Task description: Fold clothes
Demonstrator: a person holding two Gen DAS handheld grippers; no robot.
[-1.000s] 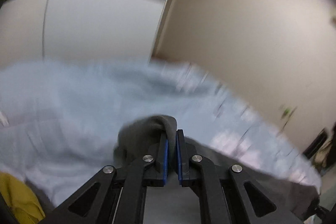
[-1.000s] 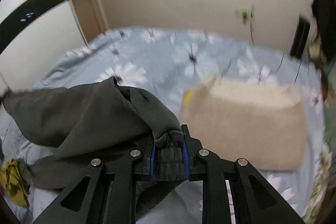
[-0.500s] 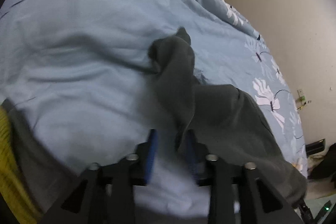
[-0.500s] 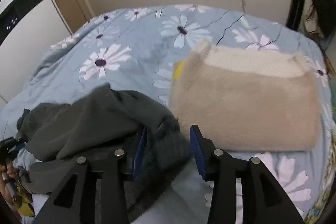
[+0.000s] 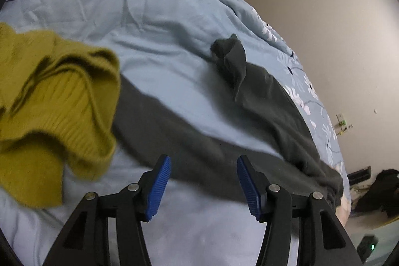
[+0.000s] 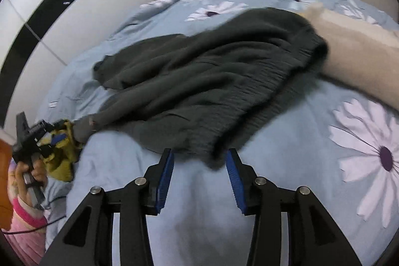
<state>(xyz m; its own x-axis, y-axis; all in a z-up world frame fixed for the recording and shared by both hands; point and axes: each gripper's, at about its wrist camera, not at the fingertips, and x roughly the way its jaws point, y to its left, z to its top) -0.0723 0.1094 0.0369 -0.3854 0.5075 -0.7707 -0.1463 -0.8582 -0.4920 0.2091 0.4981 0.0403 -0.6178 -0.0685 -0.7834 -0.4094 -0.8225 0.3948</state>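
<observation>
Lying loose on the bed (image 6: 286, 178), the grey garment (image 6: 199, 81) is ungripped.

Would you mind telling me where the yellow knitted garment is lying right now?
The yellow knitted garment lies crumpled on the blue bedspread at the left of the left wrist view, overlapping the dark grey garment's edge.

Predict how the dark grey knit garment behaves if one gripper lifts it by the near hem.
Likely floppy: the dark grey garment lies creased and draped over the bedspread. It would probably sag and trail. Its ribbed hem looks grippy, so slipping seems unlikely.
</observation>
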